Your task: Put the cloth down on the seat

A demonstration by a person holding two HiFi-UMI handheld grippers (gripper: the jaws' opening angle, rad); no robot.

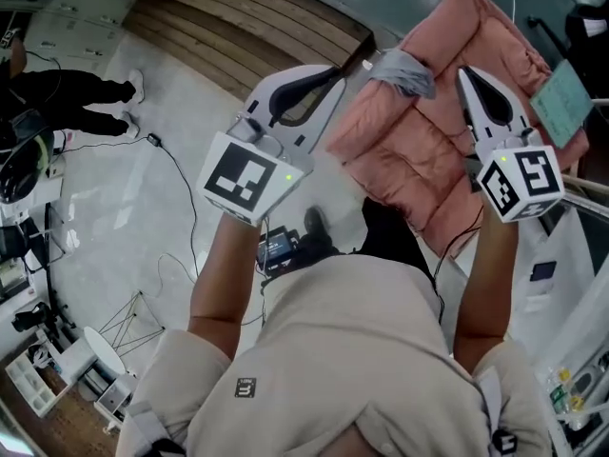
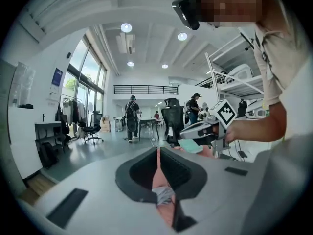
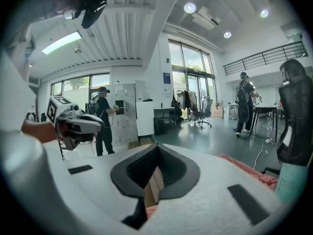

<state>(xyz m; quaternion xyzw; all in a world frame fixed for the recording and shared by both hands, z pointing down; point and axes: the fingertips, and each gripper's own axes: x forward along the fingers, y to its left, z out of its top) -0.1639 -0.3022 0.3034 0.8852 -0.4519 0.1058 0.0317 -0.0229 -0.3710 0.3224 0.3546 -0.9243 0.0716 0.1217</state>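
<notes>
A padded pink cloth (image 1: 428,150) with a grey strip (image 1: 400,69) hangs in front of me in the head view. My left gripper (image 1: 347,68) is shut on it at the grey strip. The left gripper view shows pink cloth (image 2: 159,177) and grey strip pinched between the jaws (image 2: 158,155). My right gripper (image 1: 463,72) sits on the cloth's far right part, shut. In its own view (image 3: 157,147) pink cloth (image 3: 149,212) shows at the jaw root. A black office chair (image 2: 171,119) stands beyond.
A teal card (image 1: 561,103) lies at the cloth's right edge. A wooden platform (image 1: 247,17) lies ahead, and cables (image 1: 181,188) trail over the grey floor. A person in black (image 1: 67,93) stands at the left. A white rack (image 2: 230,82) stands to the right.
</notes>
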